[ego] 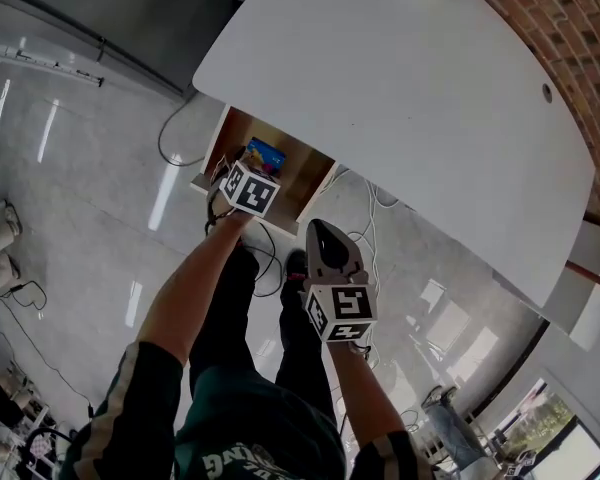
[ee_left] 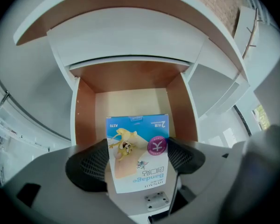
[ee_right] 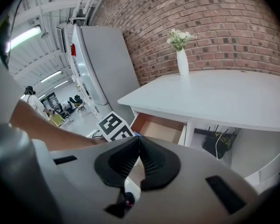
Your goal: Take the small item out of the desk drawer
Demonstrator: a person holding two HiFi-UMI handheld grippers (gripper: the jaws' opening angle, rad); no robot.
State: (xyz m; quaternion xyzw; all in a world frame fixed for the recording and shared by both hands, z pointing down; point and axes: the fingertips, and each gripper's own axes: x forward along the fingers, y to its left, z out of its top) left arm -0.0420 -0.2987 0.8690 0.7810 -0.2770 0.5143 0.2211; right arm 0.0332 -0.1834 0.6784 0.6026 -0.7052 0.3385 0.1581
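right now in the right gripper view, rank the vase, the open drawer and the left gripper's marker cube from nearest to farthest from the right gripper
1. marker cube of the left gripper, just left of the shut right gripper.
2. drawer, open, just beyond the cube and slightly right.
3. vase, at the back of the desk, by the brick wall.

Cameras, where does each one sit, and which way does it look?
Head view: on the person's head, looking steeply down at the white desk and open drawer; both arms, left gripper and right gripper show.
Left gripper view: on the left gripper, looking into the drawer; its jaws grip the bandage box.
Right gripper view: on the right gripper, facing the desk and flower vase; shut jaws and the left arm show.
Shared: all three show the drawer.
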